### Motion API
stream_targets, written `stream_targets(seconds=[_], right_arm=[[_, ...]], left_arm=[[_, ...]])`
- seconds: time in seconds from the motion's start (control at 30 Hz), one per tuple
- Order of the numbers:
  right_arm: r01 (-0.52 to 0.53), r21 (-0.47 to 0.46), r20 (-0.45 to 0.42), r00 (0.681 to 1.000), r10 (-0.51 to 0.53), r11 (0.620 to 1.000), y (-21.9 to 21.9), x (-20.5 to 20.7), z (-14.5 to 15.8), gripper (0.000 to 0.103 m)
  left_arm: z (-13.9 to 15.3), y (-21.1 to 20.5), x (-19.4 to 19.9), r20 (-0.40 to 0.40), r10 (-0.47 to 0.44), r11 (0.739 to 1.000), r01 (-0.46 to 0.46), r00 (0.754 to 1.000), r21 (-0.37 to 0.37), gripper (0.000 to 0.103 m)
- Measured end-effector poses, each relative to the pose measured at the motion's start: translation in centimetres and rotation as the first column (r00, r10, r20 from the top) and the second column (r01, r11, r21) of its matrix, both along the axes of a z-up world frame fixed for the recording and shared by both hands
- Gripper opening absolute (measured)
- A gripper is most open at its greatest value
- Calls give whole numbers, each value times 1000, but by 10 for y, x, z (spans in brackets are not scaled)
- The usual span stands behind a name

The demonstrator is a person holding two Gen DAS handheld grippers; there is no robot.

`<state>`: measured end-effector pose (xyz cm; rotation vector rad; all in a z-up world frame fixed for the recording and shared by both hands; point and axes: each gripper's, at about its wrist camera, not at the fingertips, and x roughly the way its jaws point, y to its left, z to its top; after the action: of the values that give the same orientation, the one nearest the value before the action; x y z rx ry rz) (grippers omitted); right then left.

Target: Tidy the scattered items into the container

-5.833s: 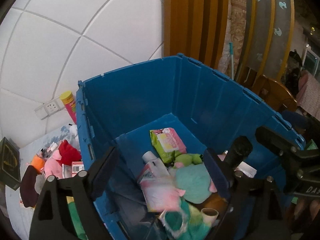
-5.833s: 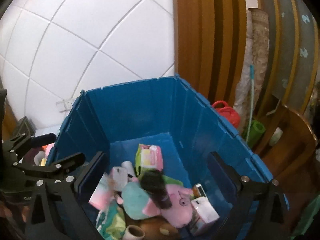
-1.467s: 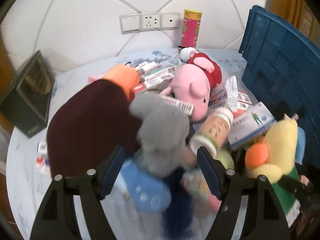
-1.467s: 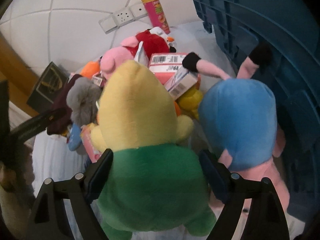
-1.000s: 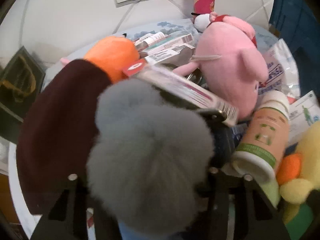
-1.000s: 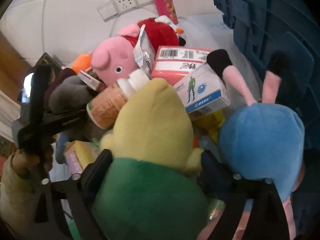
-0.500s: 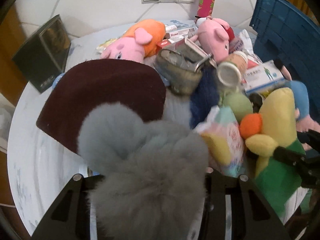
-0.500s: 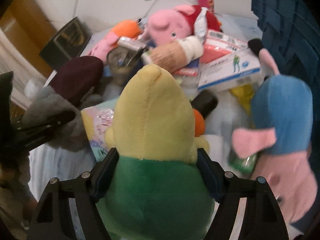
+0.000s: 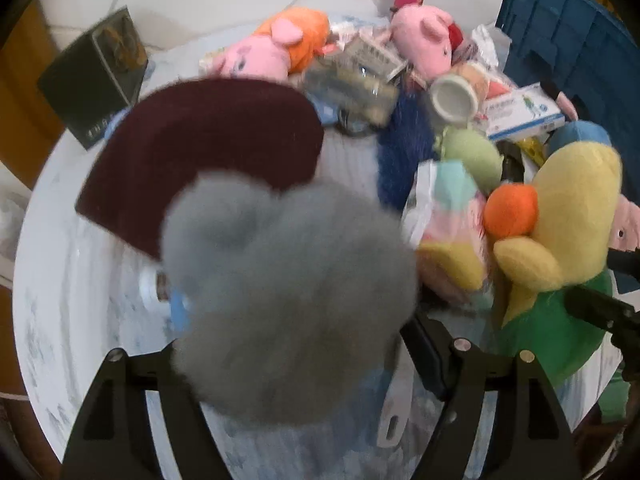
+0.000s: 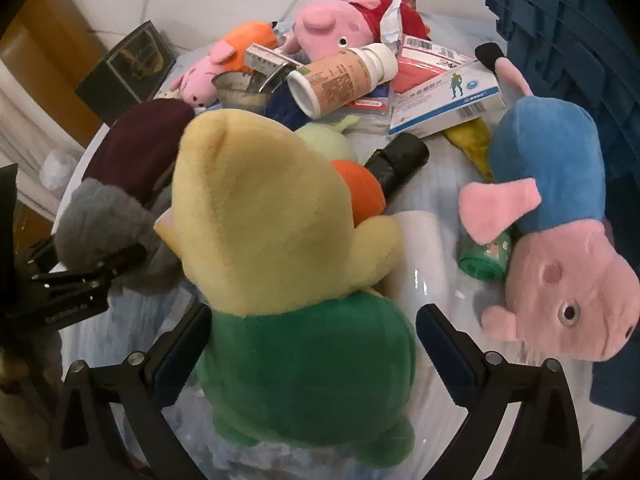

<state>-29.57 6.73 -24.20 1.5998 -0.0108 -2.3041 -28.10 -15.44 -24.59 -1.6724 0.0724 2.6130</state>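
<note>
Holding a plush each, both tools hang over the cluttered counter (image 10: 432,240), beside the blue crate (image 10: 568,36) that stands at its right edge. The left tool (image 9: 288,344) has the grey fluffy toy (image 9: 288,276) between its jaws, which are opening; the fur hides the pads, so whether they press on it cannot be told. The right tool (image 10: 312,332) straddles the green body of the yellow duck toy (image 10: 280,240), its jaws opening too, with a sliver of space showing at the right pad, so that grip looks loose.

The main risk, as I judge it, is a drop short of the crate: with jaws widening over soft, springy plush, either toy could slide out and fall back on the pile. A falling toy could also knock the white-capped bottle (image 10: 340,80), which lies on its side behind the duck and looks ready to roll.

Of the crate only the ribbed outer wall shows in either view; its inside is out of sight, so its contents cannot be told. The blue-shirted pig toy (image 10: 552,232) lies just beside that wall.
</note>
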Motion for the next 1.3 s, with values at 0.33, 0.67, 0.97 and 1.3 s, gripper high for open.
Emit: stream_targets(seconds=[0.33,0.67,0.97,1.3], right_arm=[[-15,16,-22,1000,16,1000,-13,7,2,88],[46,13,-32,998,-45,999,11,13,10,88],[42,-19,-20,999,-43,999,9,4,-6,93],[28,-36,-127,991,-33,999,-2,8,36,81]], left_arm=[[13,5,5,-34,-30,999,31,999,41,25],[20,9,-11,-56,-17,996,22,998,83,80],[-11,10,-20,-8,-4,1000,4,1000,11,37],[50,10,3,-138,-12,998,21,990,65,34]])
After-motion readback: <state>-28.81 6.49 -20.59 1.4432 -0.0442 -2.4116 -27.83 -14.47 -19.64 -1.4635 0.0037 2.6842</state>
